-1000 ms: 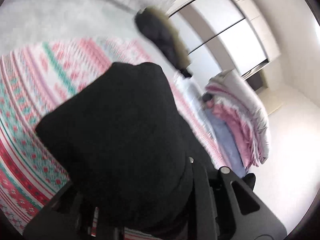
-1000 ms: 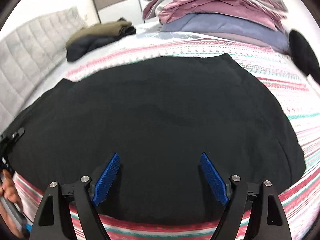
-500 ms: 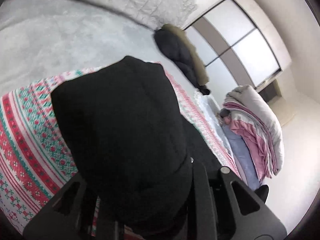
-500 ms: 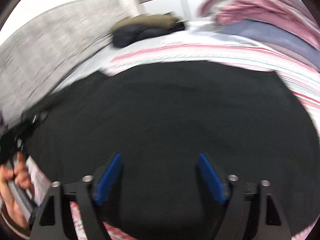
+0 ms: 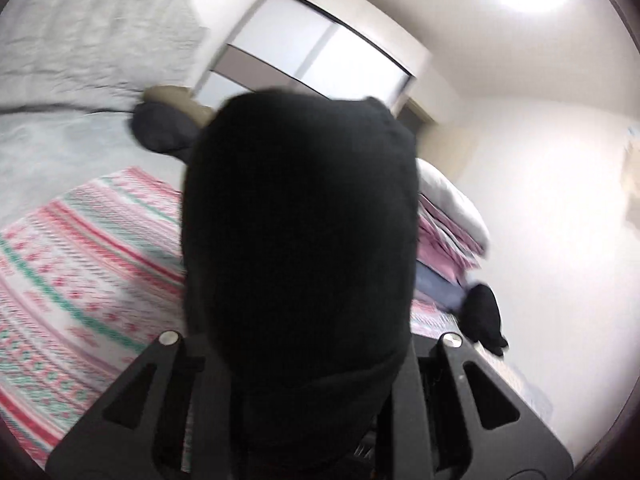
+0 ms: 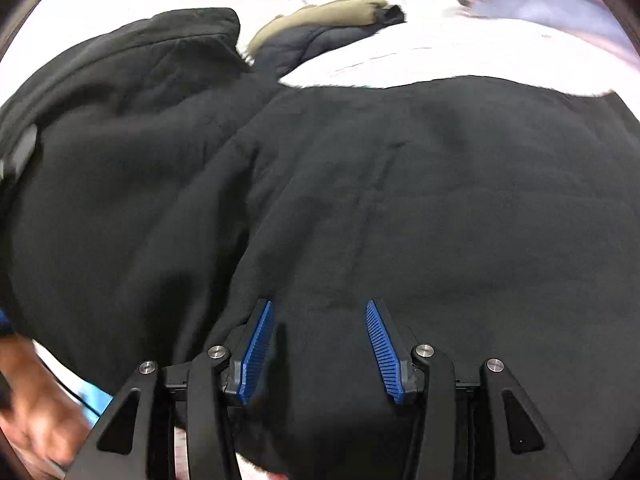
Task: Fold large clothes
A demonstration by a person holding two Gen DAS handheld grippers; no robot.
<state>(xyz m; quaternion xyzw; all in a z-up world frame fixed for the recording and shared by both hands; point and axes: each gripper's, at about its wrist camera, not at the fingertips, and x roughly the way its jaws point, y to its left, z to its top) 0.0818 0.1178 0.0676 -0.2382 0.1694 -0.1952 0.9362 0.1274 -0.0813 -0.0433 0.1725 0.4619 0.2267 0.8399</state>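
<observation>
A large black garment (image 6: 400, 200) lies spread on the bed and fills the right wrist view. Its left part (image 6: 120, 120) is lifted and folded over toward the middle. In the left wrist view a bunch of this black garment (image 5: 296, 220) stands up between the fingers and hides their tips. My left gripper (image 5: 304, 340) is shut on it, its jaws just easing apart. My right gripper (image 6: 319, 308) hovers low over the garment's near part. Its blue pads (image 6: 258, 344) are apart and closing, with the cloth lying under and between them, not pinched.
A striped pink-and-green blanket (image 5: 80, 272) covers the bed. A folded olive and navy jacket (image 6: 320, 28) lies at the far side near the quilted headboard (image 5: 80, 32). Stacked pink and white bedding (image 5: 448, 216) sits to the right. A hand (image 6: 36, 420) shows at bottom left.
The left gripper has risen and rolled, carrying the black cloth up with it. The right gripper's jaws have narrowed, and a lifted fold of the garment has come into its view on the left.
</observation>
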